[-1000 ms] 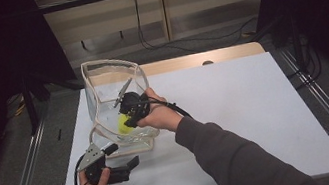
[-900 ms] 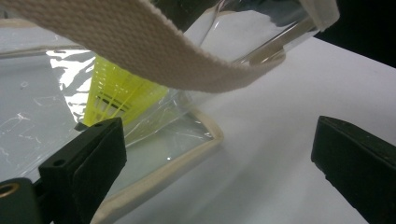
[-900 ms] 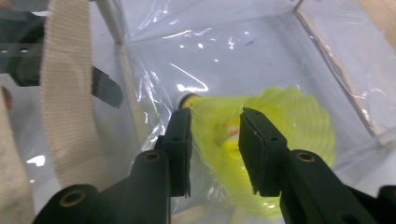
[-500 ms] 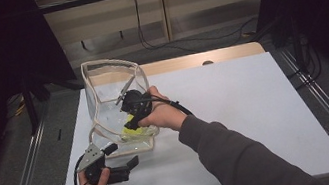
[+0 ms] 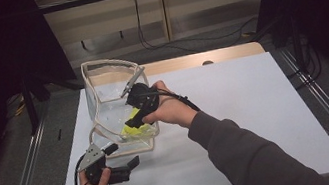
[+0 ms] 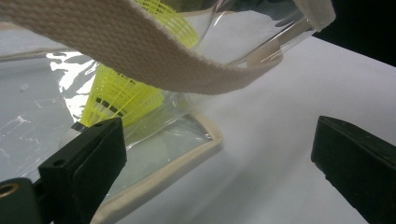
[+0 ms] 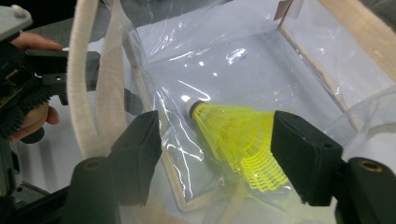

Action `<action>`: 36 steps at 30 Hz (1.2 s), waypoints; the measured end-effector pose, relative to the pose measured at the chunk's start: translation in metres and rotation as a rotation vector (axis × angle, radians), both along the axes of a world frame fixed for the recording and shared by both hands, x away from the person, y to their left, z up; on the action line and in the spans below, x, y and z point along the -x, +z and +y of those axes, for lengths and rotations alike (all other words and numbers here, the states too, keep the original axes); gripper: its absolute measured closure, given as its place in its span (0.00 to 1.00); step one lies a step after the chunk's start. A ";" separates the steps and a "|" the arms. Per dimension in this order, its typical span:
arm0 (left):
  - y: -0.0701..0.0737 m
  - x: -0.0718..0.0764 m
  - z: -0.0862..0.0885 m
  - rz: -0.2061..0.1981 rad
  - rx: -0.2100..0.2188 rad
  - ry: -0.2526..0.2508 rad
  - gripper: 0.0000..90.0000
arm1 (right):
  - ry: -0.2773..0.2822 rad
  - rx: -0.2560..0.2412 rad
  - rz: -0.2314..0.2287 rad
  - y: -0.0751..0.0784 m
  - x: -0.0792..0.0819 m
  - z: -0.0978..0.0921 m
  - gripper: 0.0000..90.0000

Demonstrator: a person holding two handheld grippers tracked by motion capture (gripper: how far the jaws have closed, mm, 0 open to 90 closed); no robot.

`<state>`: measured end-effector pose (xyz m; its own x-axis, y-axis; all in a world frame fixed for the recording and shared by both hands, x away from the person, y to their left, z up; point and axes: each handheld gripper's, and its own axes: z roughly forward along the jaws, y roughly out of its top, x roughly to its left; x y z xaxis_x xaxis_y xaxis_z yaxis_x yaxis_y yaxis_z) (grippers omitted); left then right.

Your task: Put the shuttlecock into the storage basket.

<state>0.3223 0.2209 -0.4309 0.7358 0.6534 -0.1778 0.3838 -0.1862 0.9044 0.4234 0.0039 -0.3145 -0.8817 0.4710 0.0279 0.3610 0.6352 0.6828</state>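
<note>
Your white worktop (image 5: pixel 236 111) carries a clear plastic bag (image 5: pixel 106 89) with cream webbing trim, standing open near its left edge. Your right tongs (image 5: pixel 133 122) reach down into the bag's mouth, jaws spread wide and holding nothing. A yellow shuttlecock (image 7: pixel 236 135) lies on the bag's floor between those jaws. Your left tongs (image 5: pixel 131 163) rest on the worktop just beside the bag's base, wide open and empty.

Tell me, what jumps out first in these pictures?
The bright yellow shuttlecock stands out, lying inside a clear plastic bag with cream fabric edging at the left of the white table. The right gripper reaches into the bag, jaws open around the shuttlecock, while the left gripper waits open beside the bag.
</note>
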 end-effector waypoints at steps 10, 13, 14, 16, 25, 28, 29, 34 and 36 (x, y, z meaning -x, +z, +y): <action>0.000 0.001 -0.001 -0.001 -0.003 0.003 0.04 | 0.009 -0.051 0.011 0.014 0.008 -0.013 0.24; 0.000 0.000 -0.001 -0.003 -0.008 0.002 0.04 | 0.008 -0.063 0.016 0.017 0.009 -0.019 0.21; 0.000 0.000 -0.001 -0.002 -0.007 0.003 0.04 | 0.012 -0.067 0.020 0.017 0.009 -0.021 0.20; 0.000 0.000 -0.001 -0.002 -0.006 0.001 0.04 | 0.017 -0.073 0.022 0.018 0.010 -0.024 0.19; 0.000 0.001 0.000 0.001 -0.010 0.000 0.04 | 0.029 -0.106 0.019 0.023 0.018 -0.044 0.19; 0.001 0.001 -0.001 -0.002 -0.009 0.000 0.04 | 0.031 -0.117 0.014 0.024 0.021 -0.050 0.19; 0.001 0.001 -0.001 -0.001 -0.006 0.001 0.04 | 0.032 -0.122 0.011 0.024 0.022 -0.053 0.19; 0.001 0.001 -0.001 -0.002 -0.009 0.002 0.04 | 0.029 -0.146 0.007 0.025 0.025 -0.064 0.18; 0.001 0.001 -0.001 -0.002 -0.008 0.001 0.04 | 0.026 -0.148 0.008 0.025 0.026 -0.068 0.18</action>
<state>0.3211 0.2199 -0.4304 0.7354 0.6556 -0.1711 0.3825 -0.1932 0.9036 0.3978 -0.0646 -0.2894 -0.8929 0.4384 0.1029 0.3519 0.5366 0.7670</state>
